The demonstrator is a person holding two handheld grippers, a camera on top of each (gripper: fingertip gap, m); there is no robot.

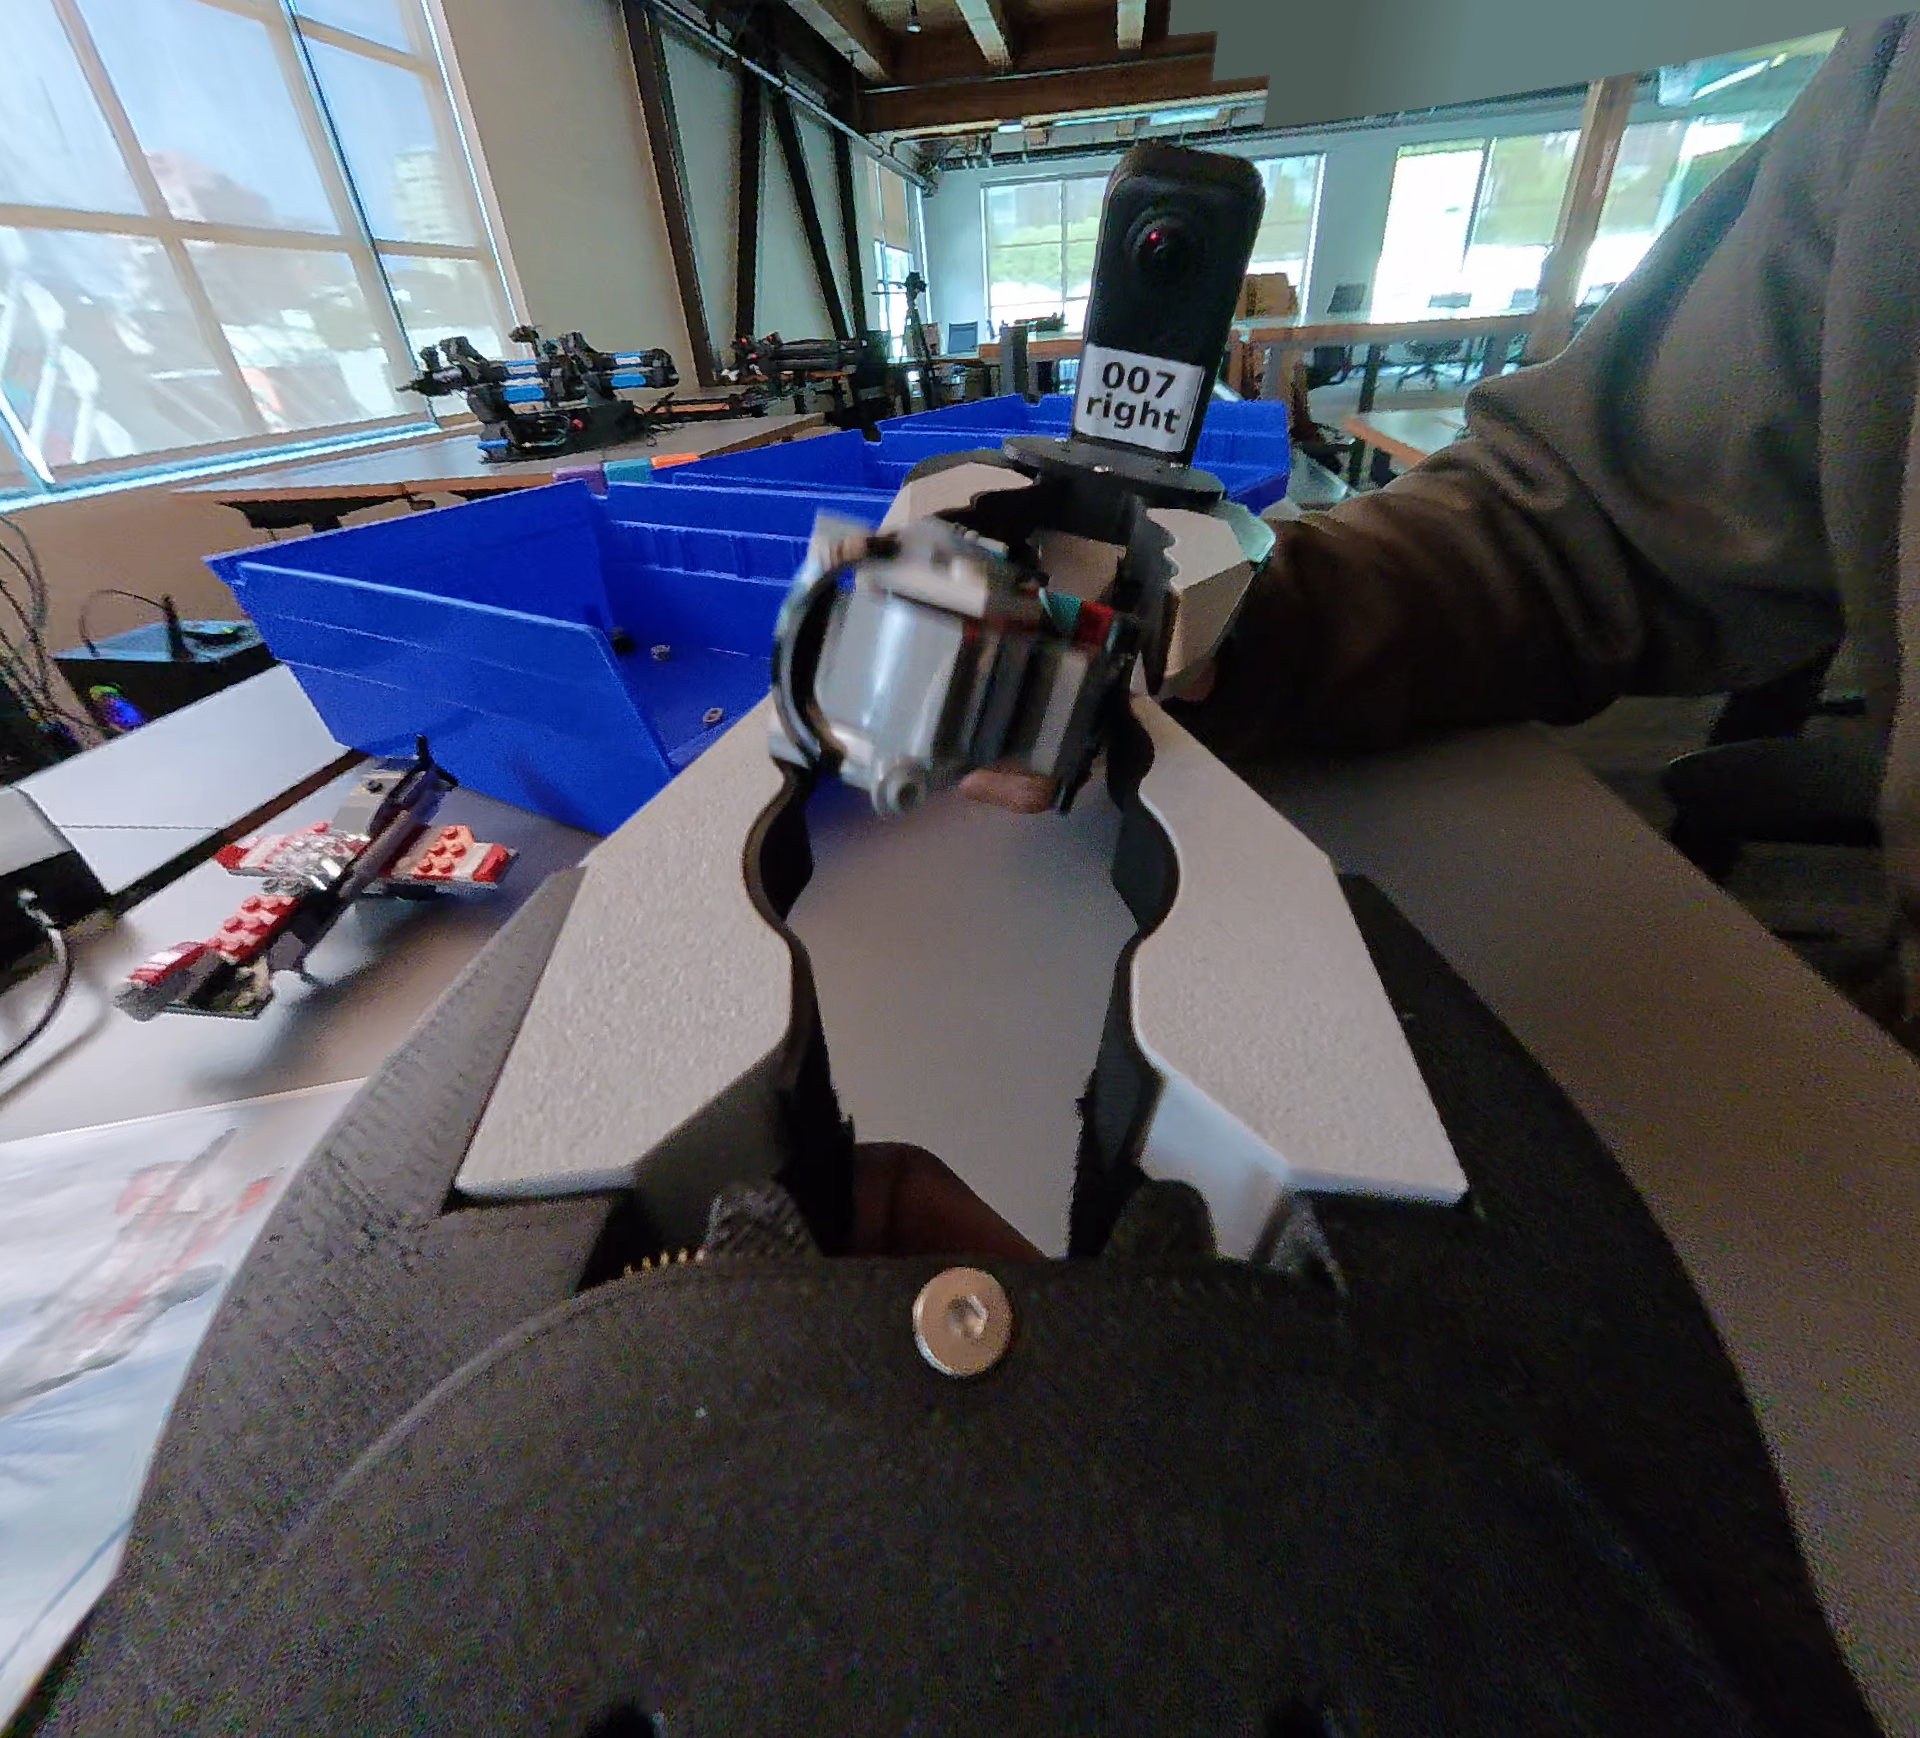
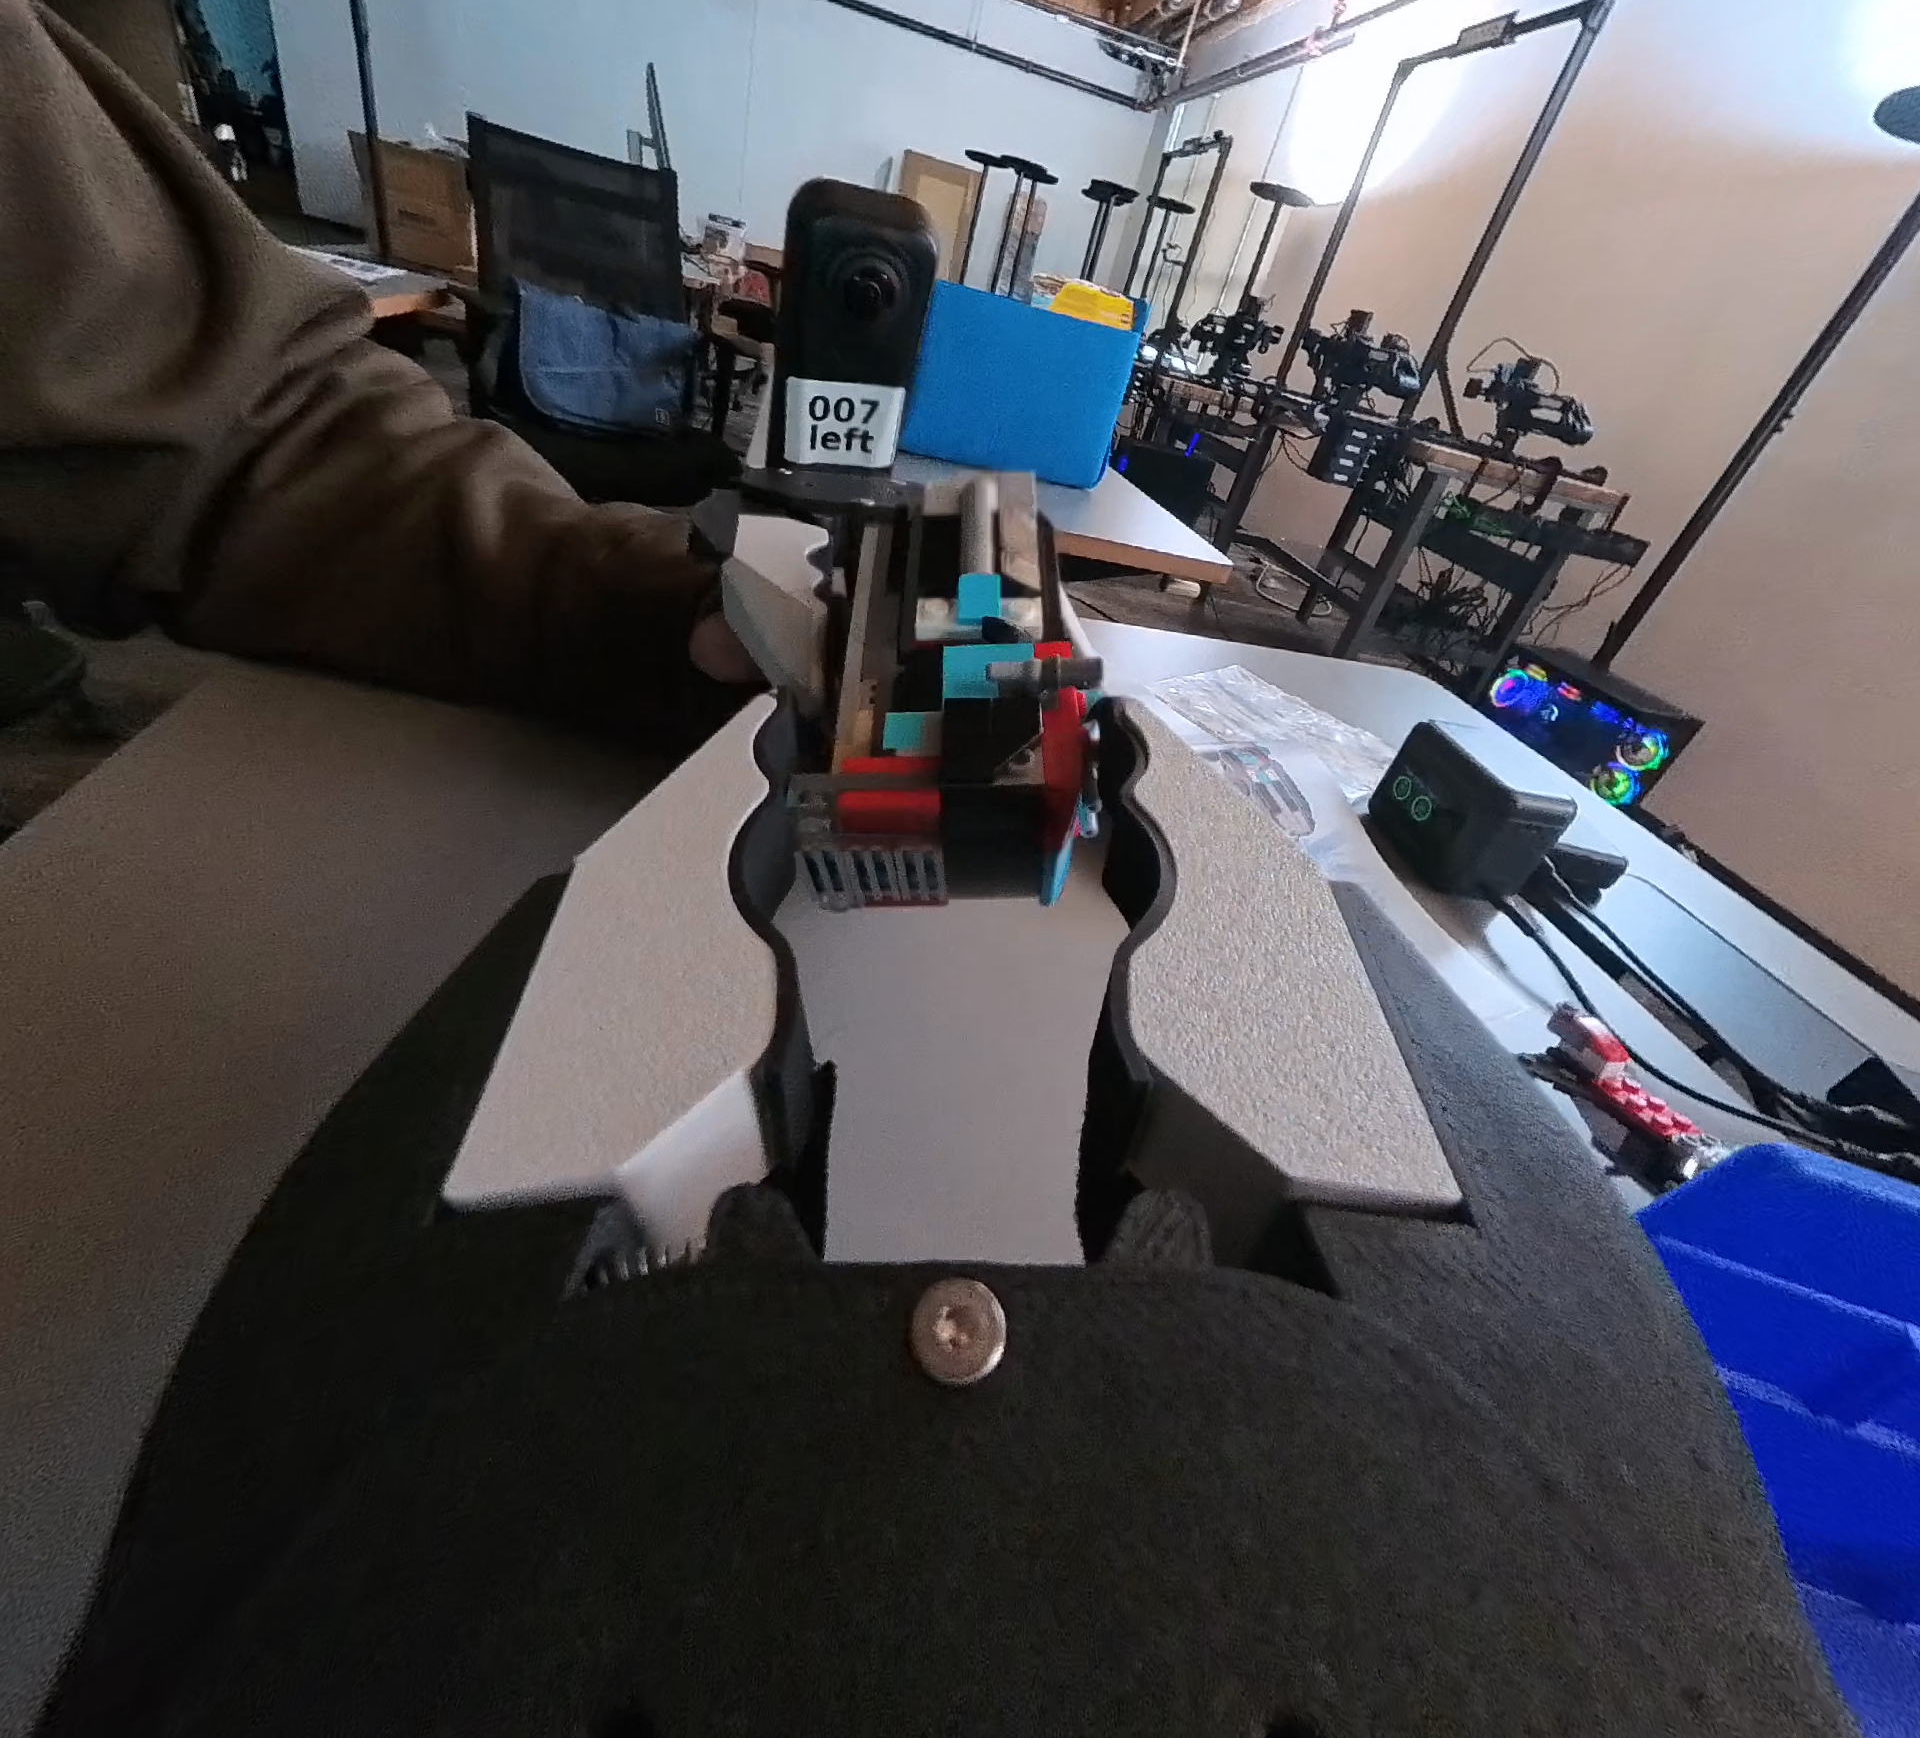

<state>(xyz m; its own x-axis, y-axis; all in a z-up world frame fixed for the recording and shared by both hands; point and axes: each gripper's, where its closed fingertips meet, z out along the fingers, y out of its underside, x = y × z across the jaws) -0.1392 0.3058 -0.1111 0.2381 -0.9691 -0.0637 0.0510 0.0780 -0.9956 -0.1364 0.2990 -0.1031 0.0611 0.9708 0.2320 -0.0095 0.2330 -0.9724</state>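
Two hand-held tools meeting nose to nose on one brick-built model above a grey tabletop (image 1: pixel 1455 857).

The right tool (image 2: pixel 940 784) is clamped on the red, black and teal end of the brick model (image 2: pixel 935 753), both pads against its sides. The left tool (image 1: pixel 940 753) has its fingers around the model's grey, rounded end (image 1: pixel 914 680); motion blur hides whether its pads press. Blue bins (image 1: pixel 468 639) stand just behind, and a red-and-white brick aircraft (image 1: pixel 312 899) lies on the tabletop to the left.
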